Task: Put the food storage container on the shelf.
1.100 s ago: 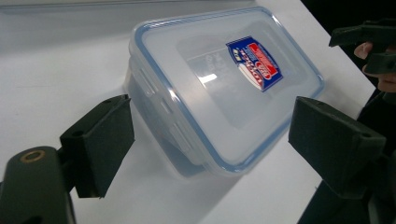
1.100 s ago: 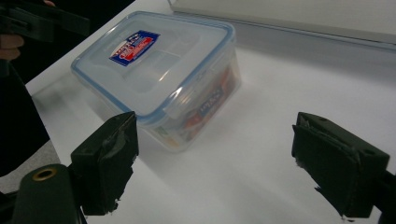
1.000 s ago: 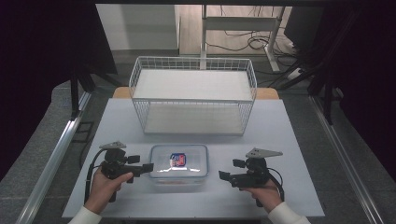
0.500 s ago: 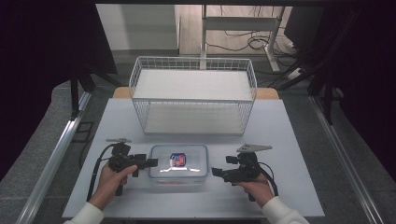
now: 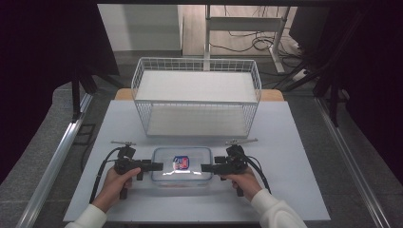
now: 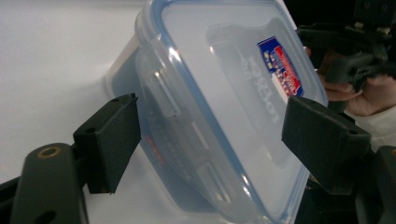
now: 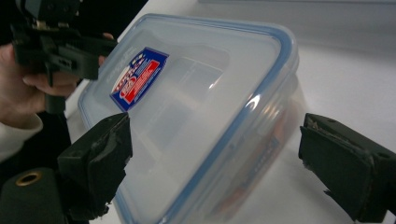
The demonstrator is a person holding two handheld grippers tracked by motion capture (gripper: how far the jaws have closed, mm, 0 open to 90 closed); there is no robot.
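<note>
A: High view: clear lidded box (image 5: 182,165) on the desk's (image 5: 294,142) near edge, between the left hand-held gripper (image 5: 151,166) and right hand-held gripper (image 5: 207,167); wire basket (image 5: 196,97) beyond.

B: Gripper views: both pairs of jaws spread wide, straddling the box's ends without touching; lid label (image 7: 139,77) legible.

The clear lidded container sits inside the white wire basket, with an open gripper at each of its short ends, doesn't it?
Not quite: the clear lidded container sits on the table, in front of the white wire basket, as the high view shows. The rest holds: the left gripper and the right gripper are open, one at each short end.
</note>
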